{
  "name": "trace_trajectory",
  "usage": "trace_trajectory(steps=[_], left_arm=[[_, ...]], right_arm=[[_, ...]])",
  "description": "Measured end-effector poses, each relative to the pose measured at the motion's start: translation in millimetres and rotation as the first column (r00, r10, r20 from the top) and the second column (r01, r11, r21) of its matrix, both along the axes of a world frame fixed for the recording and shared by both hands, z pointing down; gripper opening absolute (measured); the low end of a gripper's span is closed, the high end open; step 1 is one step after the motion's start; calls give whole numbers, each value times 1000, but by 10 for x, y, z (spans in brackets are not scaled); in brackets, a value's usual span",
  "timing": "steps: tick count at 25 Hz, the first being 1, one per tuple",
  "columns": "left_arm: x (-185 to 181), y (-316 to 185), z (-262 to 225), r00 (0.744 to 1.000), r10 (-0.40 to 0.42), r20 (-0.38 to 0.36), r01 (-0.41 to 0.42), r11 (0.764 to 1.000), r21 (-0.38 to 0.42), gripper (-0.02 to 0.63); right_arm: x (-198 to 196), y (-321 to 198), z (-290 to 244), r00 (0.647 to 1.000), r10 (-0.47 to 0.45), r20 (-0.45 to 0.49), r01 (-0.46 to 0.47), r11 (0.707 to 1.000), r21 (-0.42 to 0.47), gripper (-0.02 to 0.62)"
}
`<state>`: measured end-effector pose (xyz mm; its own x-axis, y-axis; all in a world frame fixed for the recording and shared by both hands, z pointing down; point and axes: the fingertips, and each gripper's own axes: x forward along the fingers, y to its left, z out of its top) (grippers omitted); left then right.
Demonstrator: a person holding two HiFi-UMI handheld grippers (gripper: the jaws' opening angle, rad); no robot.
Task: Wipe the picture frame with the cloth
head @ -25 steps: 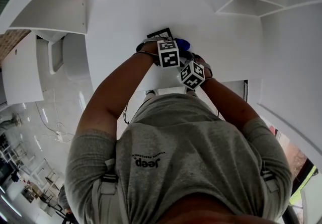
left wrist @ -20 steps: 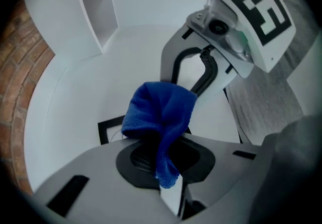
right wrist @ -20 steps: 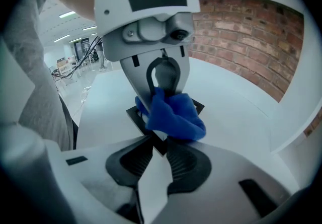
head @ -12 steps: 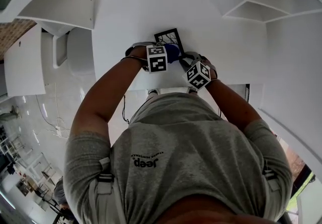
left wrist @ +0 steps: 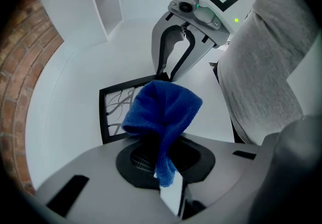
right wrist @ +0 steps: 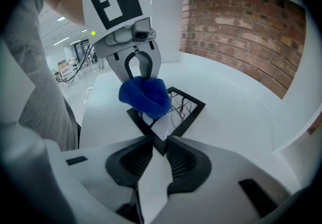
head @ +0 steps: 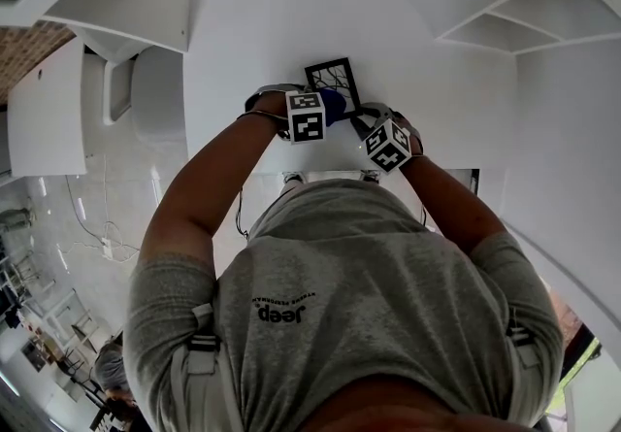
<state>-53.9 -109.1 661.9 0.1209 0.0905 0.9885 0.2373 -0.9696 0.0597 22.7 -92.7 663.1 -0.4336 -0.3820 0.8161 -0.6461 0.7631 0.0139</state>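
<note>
A black picture frame [head: 332,79] with a branch drawing lies flat on the white table [head: 243,22]. My left gripper [left wrist: 163,167] points straight down and is shut on a bunched blue cloth [left wrist: 163,109]. The cloth rests on the near part of the frame [left wrist: 111,112]. My right gripper [right wrist: 160,143] is shut on the frame's [right wrist: 190,109] near corner and pins it to the table. In the right gripper view the cloth [right wrist: 145,97] hangs from the left gripper [right wrist: 137,78] over the frame's left part. The cloth [head: 334,106] hides part of the frame.
White shelves [head: 514,3] stand at the table's far right. A white chair [head: 155,95] is at the left, and a brick wall [right wrist: 241,31] runs behind the table. The person's grey shirt [head: 349,304] fills the near side.
The left gripper has dragged the cloth across the frame toward its near left side, and more of the frame now shows. The right gripper has kept still on the corner.
</note>
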Motion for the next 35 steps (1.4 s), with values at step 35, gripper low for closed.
trace_trajectory(steps=[35], left_arm=[[433,109,-295,988,-13,-154,12,1000,-8,60]], right_arm=[[-60,-853,57,823,-565,-60,552,820,-154,137]])
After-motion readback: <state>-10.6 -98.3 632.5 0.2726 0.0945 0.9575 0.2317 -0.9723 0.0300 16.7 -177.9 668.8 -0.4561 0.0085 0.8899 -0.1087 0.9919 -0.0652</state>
